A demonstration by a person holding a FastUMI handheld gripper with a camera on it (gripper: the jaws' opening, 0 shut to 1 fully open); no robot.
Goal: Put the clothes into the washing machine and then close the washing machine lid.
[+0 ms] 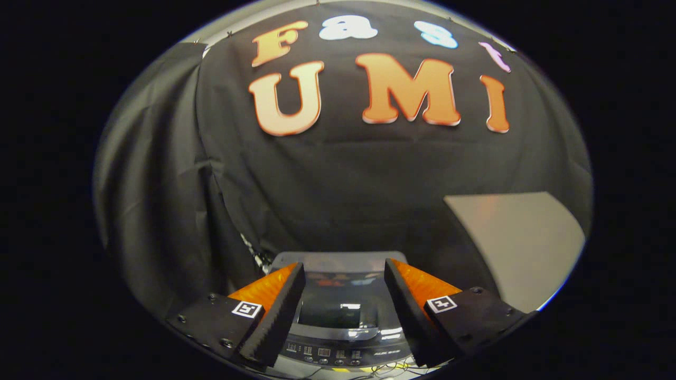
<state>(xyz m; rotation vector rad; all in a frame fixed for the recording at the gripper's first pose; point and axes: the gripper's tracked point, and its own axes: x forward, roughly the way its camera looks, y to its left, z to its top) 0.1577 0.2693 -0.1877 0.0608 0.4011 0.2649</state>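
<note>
Between the two fingers of the claw (344, 274), toward 6 o'clock, sat the washing machine (343, 311): grey top-loader, dark glossy lid (338, 301) lying flat and closed with light glare on it, a row of small buttons on the control panel (327, 354) at the near edge. The claw was released, fingers spread wide, gripping nothing, hanging above the machine. Black cloth wall (338, 179) hung beyond it at 12 o'clock. A pale grey panel (520, 243) stood at 3 o'clock, well apart from the machine. Thin cables (391, 369) lay near the panel.
</note>
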